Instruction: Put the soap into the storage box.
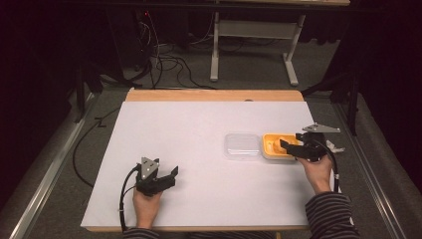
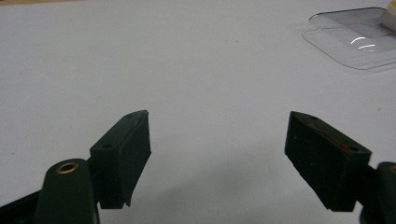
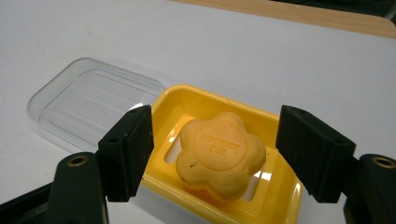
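A yellow flower-shaped soap (image 3: 219,151) lies in a yellow soap dish (image 3: 205,95) at the right of the white table (image 1: 189,129). The dish's clear plastic lid (image 3: 93,102) rests flat on the table, touching the dish's left side. My right gripper (image 3: 215,140) hovers just over the dish with one jaw on each side of the soap. Gaps show between the pads and the soap, so it is open. In the high view the dish (image 1: 271,149), the lid (image 1: 242,145) and the right gripper (image 1: 288,146) sit together. My left gripper (image 1: 171,175) rests near the front left, open and empty (image 2: 217,154).
The lid's corner (image 2: 355,42) shows far off in the left gripper view. The table's wooden far edge (image 1: 214,95) runs along the back. Beyond the table are cables and a desk frame (image 1: 254,30) on the floor.
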The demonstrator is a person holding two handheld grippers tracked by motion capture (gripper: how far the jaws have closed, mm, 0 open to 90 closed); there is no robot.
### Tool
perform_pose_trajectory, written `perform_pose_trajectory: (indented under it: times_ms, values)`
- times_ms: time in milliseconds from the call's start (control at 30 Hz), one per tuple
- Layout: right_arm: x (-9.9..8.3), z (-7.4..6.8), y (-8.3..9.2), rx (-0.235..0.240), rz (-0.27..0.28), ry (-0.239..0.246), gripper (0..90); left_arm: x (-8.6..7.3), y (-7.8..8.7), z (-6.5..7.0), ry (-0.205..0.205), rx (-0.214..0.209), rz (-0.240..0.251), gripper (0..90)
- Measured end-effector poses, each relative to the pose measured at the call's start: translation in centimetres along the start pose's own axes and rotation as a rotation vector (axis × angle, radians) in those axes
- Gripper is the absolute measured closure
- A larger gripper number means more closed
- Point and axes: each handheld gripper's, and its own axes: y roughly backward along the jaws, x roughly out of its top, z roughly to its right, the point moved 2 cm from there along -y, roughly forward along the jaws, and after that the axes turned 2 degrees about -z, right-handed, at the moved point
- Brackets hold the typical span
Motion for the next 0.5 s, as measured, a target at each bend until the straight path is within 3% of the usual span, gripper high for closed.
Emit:
perform_pose_trajectory:
  times_ms: [500]
  values:
    - [-0.6,-0.3,1.9,-0.005,0.034,0.021,29.4,0.0,0.0,0.0,-0.002,0.001,0.001,23.1]
